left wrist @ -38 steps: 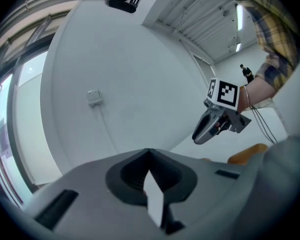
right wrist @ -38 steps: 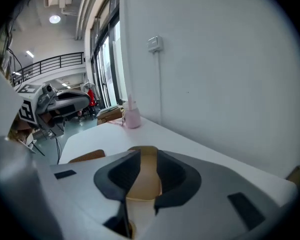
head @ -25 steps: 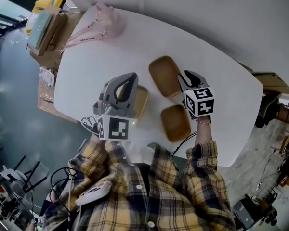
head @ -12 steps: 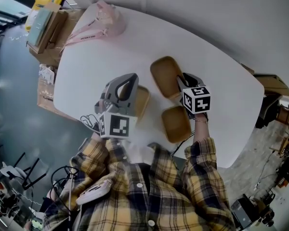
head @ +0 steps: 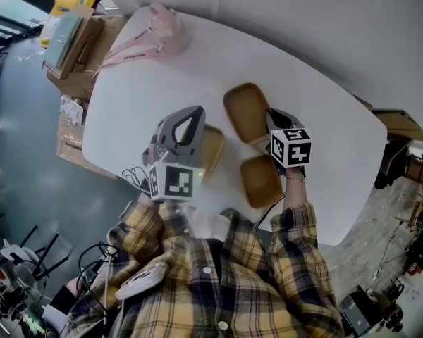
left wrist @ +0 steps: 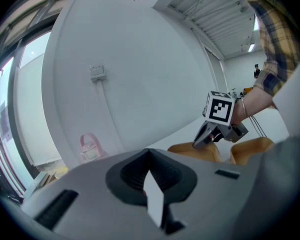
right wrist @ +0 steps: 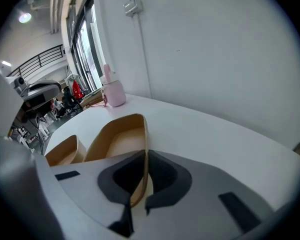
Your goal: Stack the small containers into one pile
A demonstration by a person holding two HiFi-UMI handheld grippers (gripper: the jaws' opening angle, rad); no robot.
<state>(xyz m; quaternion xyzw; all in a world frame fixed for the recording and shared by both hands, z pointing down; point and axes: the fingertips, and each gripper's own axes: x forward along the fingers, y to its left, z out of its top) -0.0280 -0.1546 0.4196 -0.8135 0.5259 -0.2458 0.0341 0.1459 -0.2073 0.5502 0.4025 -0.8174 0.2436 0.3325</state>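
Found right gripper [right wrist: 144,156] jaws just closed onto the side wall of the far container [head: 245,111] on the white table [head: 141,83]. Saw left gripper [left wrist: 149,154] jaws nearly together, pale sliver [left wrist: 154,201] between, unidentifiable. Noted left container [head: 213,150] mostly hidden under it.

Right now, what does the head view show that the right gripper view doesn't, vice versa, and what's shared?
Head view only: the plaid shirt and the nearest container. Right gripper view only: the wall of the far container pinched between the just-closed jaws of the right gripper. Both: that gripper and container, the pink bag, the white table.
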